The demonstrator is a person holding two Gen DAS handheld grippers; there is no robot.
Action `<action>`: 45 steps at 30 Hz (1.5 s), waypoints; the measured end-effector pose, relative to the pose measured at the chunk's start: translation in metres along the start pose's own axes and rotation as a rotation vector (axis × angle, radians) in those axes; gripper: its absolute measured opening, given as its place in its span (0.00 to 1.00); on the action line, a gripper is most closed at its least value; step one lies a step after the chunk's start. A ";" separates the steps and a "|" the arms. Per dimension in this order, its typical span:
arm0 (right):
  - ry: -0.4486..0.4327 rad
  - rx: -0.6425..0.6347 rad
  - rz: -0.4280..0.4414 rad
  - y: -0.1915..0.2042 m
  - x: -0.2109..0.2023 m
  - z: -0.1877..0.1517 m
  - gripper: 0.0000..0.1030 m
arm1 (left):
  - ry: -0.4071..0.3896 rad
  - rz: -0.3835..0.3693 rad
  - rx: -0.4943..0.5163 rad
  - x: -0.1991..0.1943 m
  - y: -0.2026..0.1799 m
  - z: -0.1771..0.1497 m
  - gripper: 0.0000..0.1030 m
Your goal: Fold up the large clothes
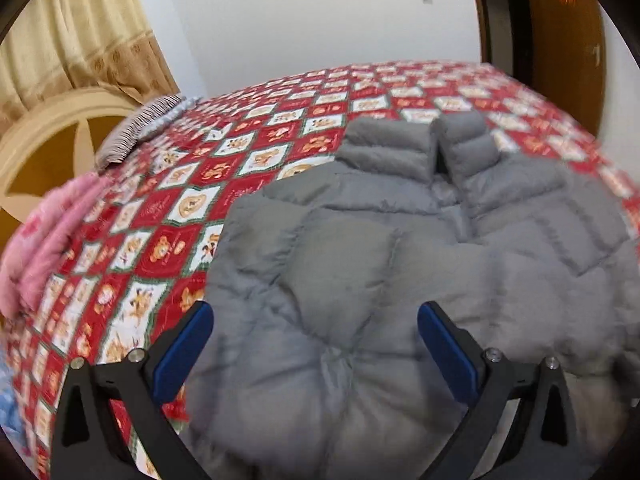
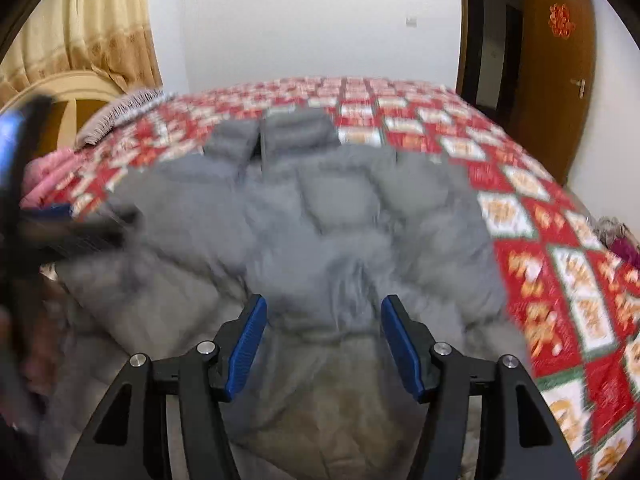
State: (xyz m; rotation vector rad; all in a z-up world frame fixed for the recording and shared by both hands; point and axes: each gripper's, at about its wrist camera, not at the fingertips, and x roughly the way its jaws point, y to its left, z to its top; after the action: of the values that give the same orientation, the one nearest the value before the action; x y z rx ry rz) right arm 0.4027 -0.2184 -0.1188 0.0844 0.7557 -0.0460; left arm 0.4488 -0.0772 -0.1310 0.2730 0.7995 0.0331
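While the grey puffer jacket (image 1: 400, 280) lies spread on the red patchwork quilt (image 1: 168, 216) of the bed, its collar end towards the far wall, I hold my left gripper (image 1: 316, 344) over its near part — jaws wide apart, blue pads (image 1: 184, 344) gripping nothing; my right gripper (image 2: 322, 344) hangs above the jacket's near edge, jaws parted too, clasping no fabric. A pink folded cloth (image 1: 52, 240) sits at the quilt's left edge; a striped pillow (image 1: 136, 128) lies beyond it — both well apart from the jacket.
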 end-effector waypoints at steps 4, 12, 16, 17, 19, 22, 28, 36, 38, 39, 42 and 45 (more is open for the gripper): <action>0.052 -0.027 -0.007 0.007 0.023 0.011 0.59 | 0.080 0.007 -0.034 0.037 0.005 -0.002 1.00; 0.090 -0.071 -0.033 0.016 0.060 -0.016 0.59 | 0.074 -0.066 -0.081 0.049 0.007 -0.019 1.00; 0.094 -0.068 -0.035 0.015 0.065 -0.018 0.60 | 0.079 -0.061 -0.087 0.051 0.002 -0.020 1.00; 0.093 -0.070 -0.038 0.016 0.065 -0.019 0.60 | 0.078 -0.056 -0.084 0.051 0.001 -0.021 1.00; 0.089 -0.078 -0.047 0.017 0.066 -0.020 0.60 | 0.076 -0.051 -0.081 0.051 0.000 -0.021 1.00; 0.087 -0.082 -0.054 0.018 0.067 -0.020 0.60 | 0.076 -0.053 -0.082 0.051 0.000 -0.021 1.00; 0.095 -0.084 -0.044 0.017 0.065 -0.019 0.61 | 0.088 -0.052 -0.061 0.045 0.002 -0.019 1.00; 0.083 -0.066 0.062 -0.002 0.035 0.039 0.82 | 0.015 -0.130 -0.047 -0.002 0.043 0.026 1.00; 0.092 -0.027 0.059 -0.012 0.048 0.070 0.83 | 0.050 -0.142 -0.078 0.014 0.050 0.047 1.00; 0.098 -0.011 0.058 -0.015 0.055 0.081 0.83 | 0.062 -0.131 -0.095 0.026 0.052 0.058 1.00; 0.134 0.051 0.050 -0.030 0.085 0.121 0.83 | 0.107 -0.113 -0.133 0.058 0.056 0.090 1.00; 0.186 0.117 0.048 -0.040 0.117 0.157 0.83 | 0.147 -0.111 -0.182 0.086 0.060 0.119 1.00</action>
State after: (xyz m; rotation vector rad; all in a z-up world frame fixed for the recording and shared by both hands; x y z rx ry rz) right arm 0.5926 -0.2741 -0.0878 0.2207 0.9360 -0.0368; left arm 0.5981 -0.0352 -0.0972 0.0543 0.9506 0.0213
